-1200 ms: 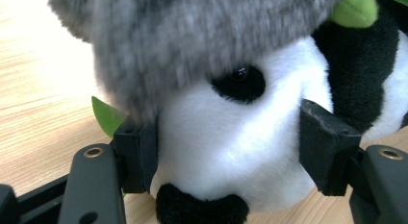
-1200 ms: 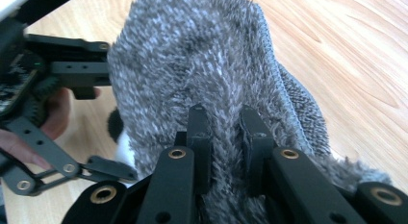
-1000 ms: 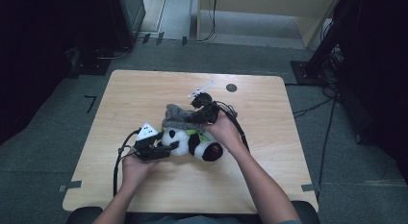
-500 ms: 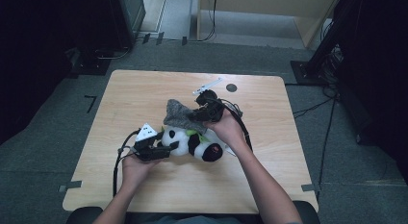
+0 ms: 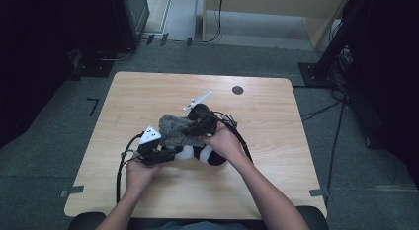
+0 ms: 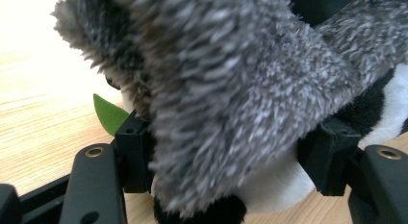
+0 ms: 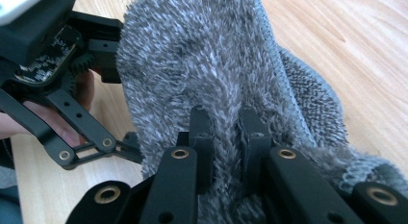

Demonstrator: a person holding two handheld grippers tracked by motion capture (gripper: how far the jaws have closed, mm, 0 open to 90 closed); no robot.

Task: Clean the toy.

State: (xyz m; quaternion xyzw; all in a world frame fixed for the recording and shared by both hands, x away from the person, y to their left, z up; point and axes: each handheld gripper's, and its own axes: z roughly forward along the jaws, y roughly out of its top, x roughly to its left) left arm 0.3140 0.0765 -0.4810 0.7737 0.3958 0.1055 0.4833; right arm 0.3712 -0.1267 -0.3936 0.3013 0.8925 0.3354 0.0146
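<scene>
A black-and-white panda plush (image 5: pixel 210 154) lies on the wooden table (image 5: pixel 276 116) in front of the person. My left gripper (image 5: pixel 165 153) is shut on it from the left; in the left gripper view the jaws press on the plush's white and black body (image 6: pixel 269 185), and a green leaf (image 6: pixel 108 113) sticks out beside one jaw. A grey furry cloth (image 5: pixel 175 129) drapes over the plush and hangs across the left gripper (image 6: pixel 230 152). My right gripper (image 7: pixel 223 137) is shut on a fold of that cloth (image 7: pixel 207 56), just above the plush (image 5: pixel 200 125).
A small dark round spot (image 5: pixel 237 90) marks the table's far side. Black cables (image 5: pixel 121 166) trail from both grippers across the table. A dark cabinet (image 5: pixel 133 13) and a stand (image 5: pixel 321 67) are on the floor beyond the table.
My right gripper has carried the grey cloth toward the person and a little left, so it now covers more of the panda's head. The left gripper has stayed put.
</scene>
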